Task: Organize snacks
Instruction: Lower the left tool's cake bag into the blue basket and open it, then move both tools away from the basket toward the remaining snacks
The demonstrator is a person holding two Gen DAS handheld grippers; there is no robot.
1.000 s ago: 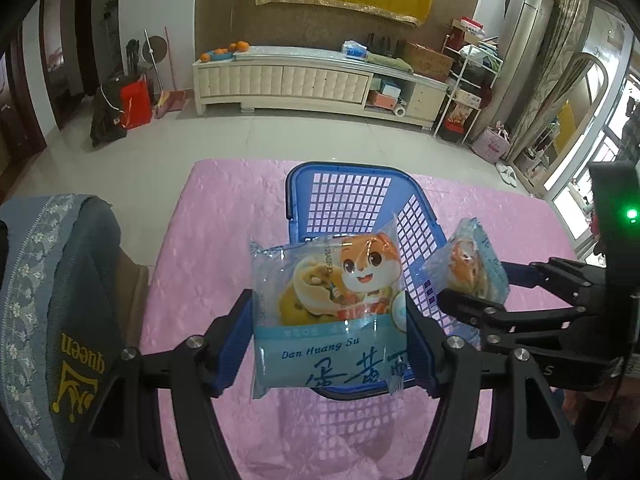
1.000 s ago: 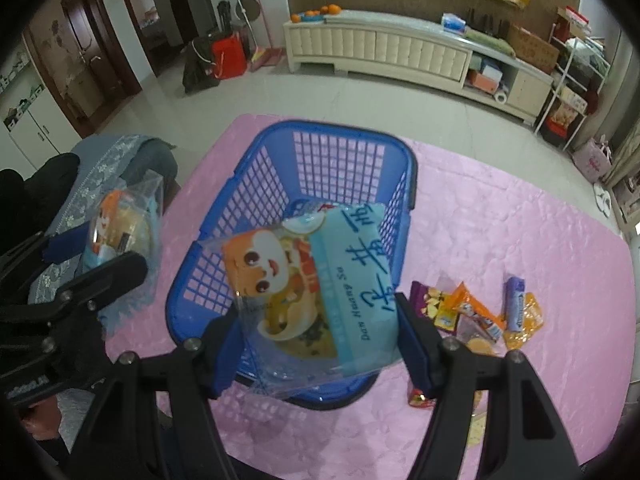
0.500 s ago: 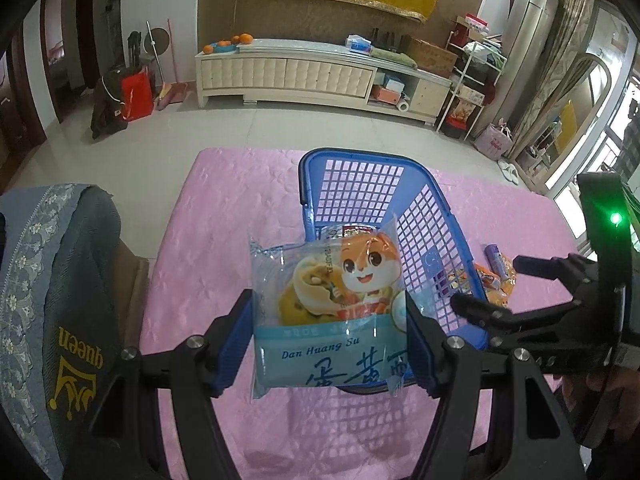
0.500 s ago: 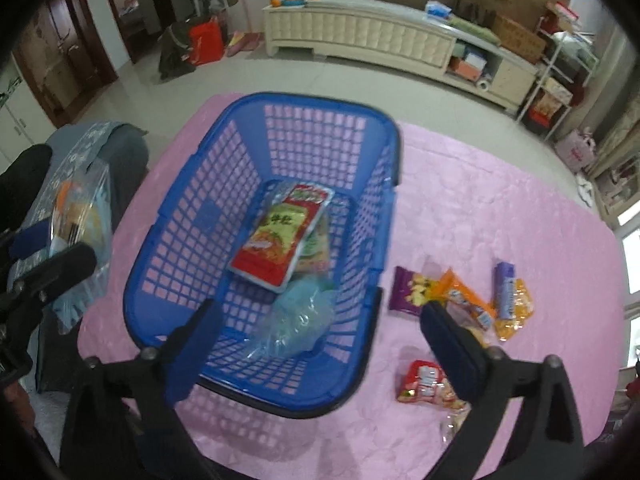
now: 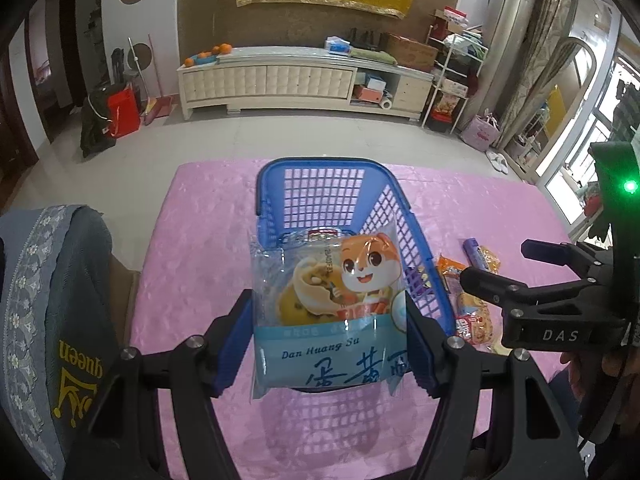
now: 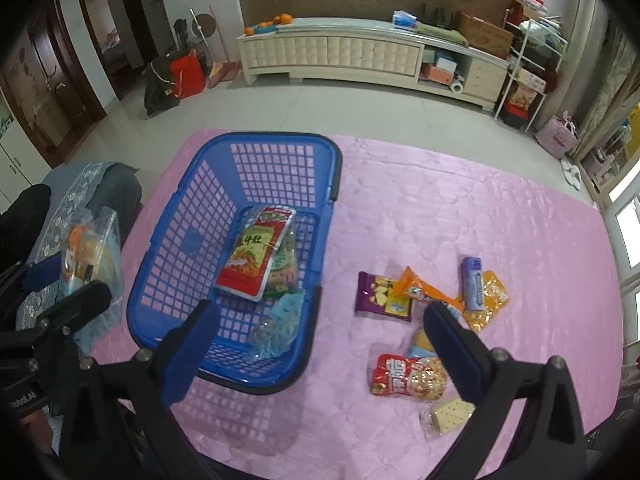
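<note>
My left gripper (image 5: 330, 340) is shut on a light-blue pastry packet (image 5: 326, 312) with a cartoon squirrel, held above the near rim of the blue basket (image 5: 320, 176). In the right wrist view the basket (image 6: 192, 236) holds a red snack pack (image 6: 256, 258) and a clear blue packet (image 6: 276, 328). My right gripper (image 6: 320, 344) is open and empty above the basket's near right corner. Loose snacks lie on the pink cloth: a purple pack (image 6: 378, 296), an orange pack (image 6: 424, 288), a red pack (image 6: 404, 374) and a cracker pack (image 6: 448, 414).
A pink tablecloth (image 6: 460, 208) covers the table. A chair with a grey-blue cover (image 5: 44, 320) stands at the table's left edge. A white TV cabinet (image 5: 280, 80) stands across the tiled floor.
My right gripper opened and dropped its pastry packet into the basket, then moved right. My left gripper still holds its packet and has shifted slightly.
</note>
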